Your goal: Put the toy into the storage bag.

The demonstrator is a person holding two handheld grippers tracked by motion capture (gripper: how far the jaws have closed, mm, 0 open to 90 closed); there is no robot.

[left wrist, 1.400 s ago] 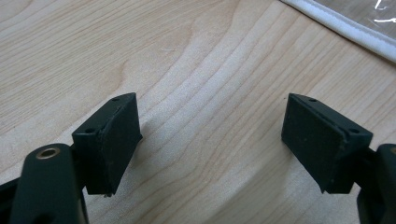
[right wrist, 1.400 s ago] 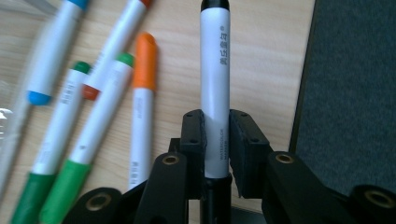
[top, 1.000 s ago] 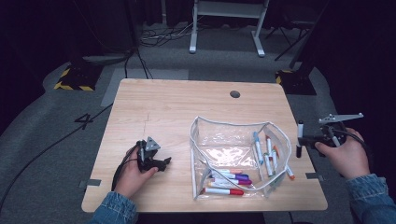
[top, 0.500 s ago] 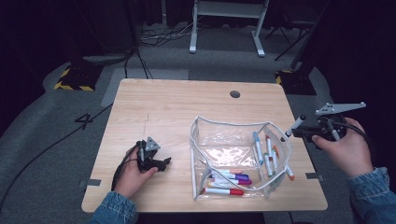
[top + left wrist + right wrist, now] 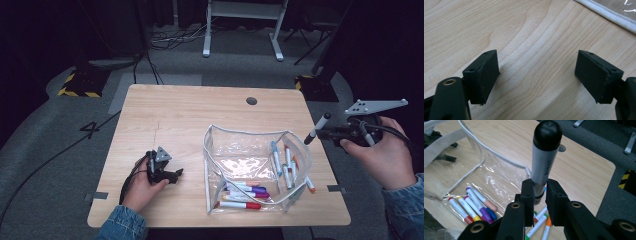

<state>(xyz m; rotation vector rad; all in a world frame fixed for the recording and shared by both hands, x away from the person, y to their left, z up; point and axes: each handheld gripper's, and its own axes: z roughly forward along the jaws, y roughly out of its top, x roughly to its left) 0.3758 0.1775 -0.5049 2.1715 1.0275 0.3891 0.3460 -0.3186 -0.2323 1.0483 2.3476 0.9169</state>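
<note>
A clear plastic pouch (image 5: pixel 250 165) lies open on the wooden table (image 5: pixel 190 115), with several coloured markers (image 5: pixel 242 192) inside it. My right gripper (image 5: pixel 334 133) hovers off the table's right edge, shut on a black-capped marker (image 5: pixel 316 128) that points toward the pouch. In the right gripper view that black-capped marker (image 5: pixel 545 157) stands up between the pads above the pouch (image 5: pixel 474 170) and its markers (image 5: pixel 471 206). My left gripper (image 5: pixel 176 174) rests on the table left of the pouch. Its pads (image 5: pixel 482 75) stand wide apart over bare wood, so it is open.
A round cable hole (image 5: pixel 251 100) sits near the table's far edge. The pouch's white rim (image 5: pixel 609 16) lies just beyond the left gripper. Grey floor, a black-and-yellow striped block (image 5: pixel 80 82) and a white stand (image 5: pixel 242 25) surround the table.
My right gripper has risen and swung the black-capped marker up, its tip now pointing toward the pouch. The left gripper has stayed put.
</note>
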